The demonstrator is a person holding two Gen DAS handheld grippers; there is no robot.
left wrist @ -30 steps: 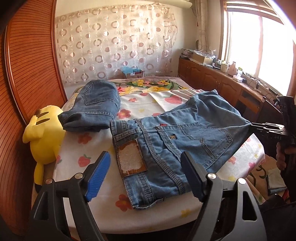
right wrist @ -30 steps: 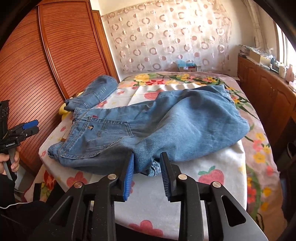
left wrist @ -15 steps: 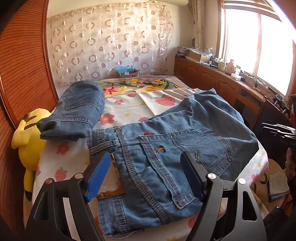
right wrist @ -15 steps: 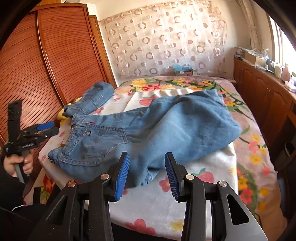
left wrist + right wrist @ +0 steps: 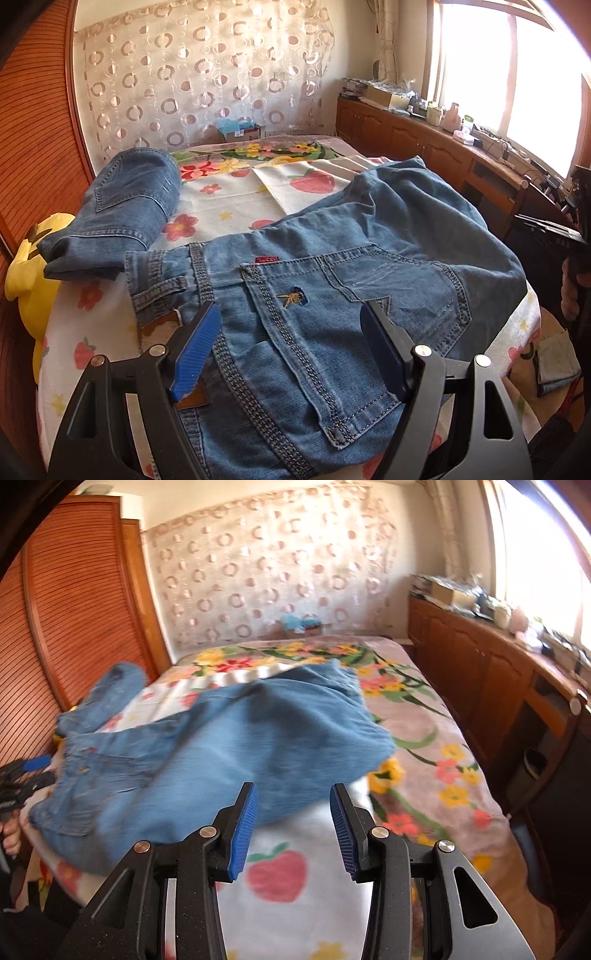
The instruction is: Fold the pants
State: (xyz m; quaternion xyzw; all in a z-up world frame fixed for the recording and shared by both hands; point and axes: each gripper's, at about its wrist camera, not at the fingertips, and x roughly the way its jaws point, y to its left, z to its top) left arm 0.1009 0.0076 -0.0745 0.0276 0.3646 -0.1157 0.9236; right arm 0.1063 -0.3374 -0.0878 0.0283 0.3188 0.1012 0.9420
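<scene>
Jeans [image 5: 332, 302]: spread flat on bed [image 5: 236, 206], waistband end at my L side, back pockets up; legs run toward window side.
L gripper [image 5: 290, 343]: my jaws wide apart, over the waistband/pocket area, nothing pinched.
R gripper [image 5: 293, 823]: my jaws have just been opening, now parted; only strawberry sheet [image 5: 277, 867] between them, jeans' edge just beyond the tips.
Containers: cardboard box [image 5: 242, 131] at the bed's far end, blue stuff in it, can't tell what.
L view only: folded jeans [image 5: 122, 210] beside the waistband, yellow plush toy [image 5: 33, 273] at the bed edge.
R view only: blurred; floral blanket [image 5: 424, 746] on the window side.
</scene>
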